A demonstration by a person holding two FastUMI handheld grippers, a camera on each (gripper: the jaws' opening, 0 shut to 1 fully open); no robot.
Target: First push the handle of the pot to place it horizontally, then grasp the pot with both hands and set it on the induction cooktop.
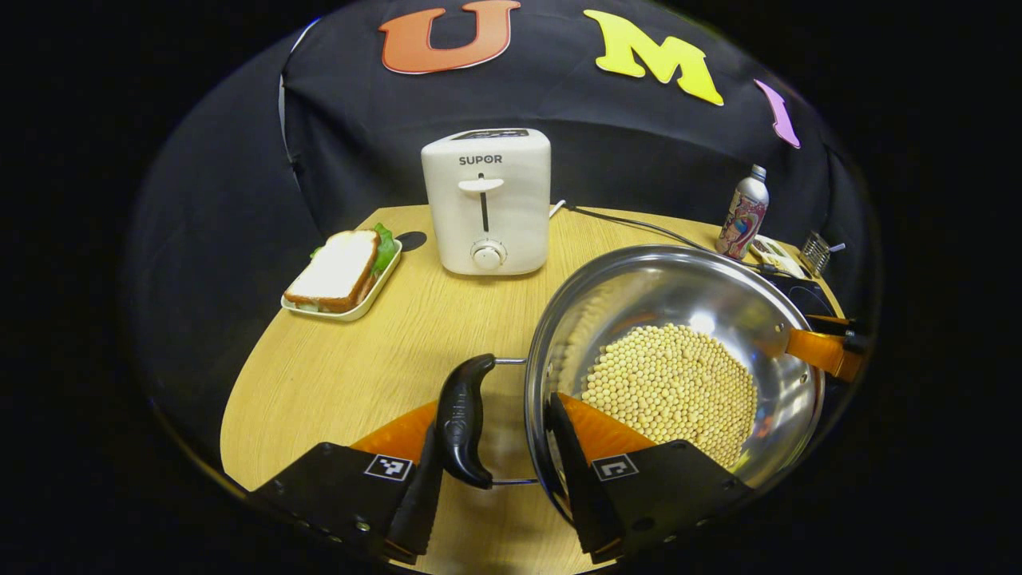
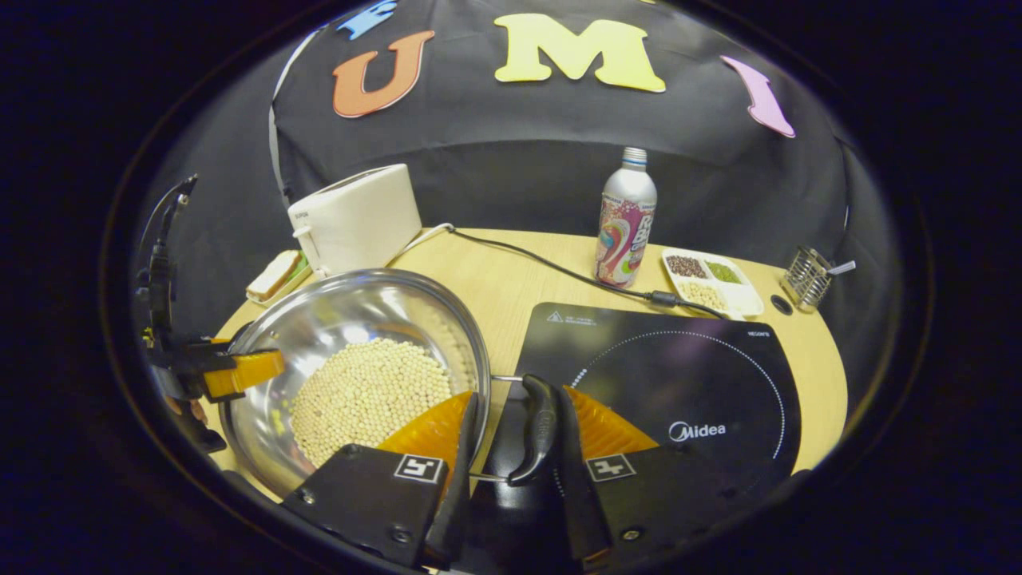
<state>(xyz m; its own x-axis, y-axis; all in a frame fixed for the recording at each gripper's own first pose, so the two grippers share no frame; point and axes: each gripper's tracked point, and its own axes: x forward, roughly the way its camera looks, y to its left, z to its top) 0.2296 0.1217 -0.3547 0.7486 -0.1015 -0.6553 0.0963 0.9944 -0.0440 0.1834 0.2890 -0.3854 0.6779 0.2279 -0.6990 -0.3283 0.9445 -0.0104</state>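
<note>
On cooktop [image 2: 703, 375], "Midea"; on toaster [image 1: 485, 201] behind pot [image 1: 679, 319], "SUPOR"

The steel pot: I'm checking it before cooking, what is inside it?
Inside the shiny steel pot, a heap of small pale round beans lies over the bottom. The metal under the beans is covered.

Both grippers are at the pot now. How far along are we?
Done: both side handles lie level, the left handle and the right handle.
In hand: the left gripper and right gripper each straddle a handle and the rim of the pot; whether they have closed is unclear.
Left: lifting the pot of beans onto the induction cooktop.
</note>
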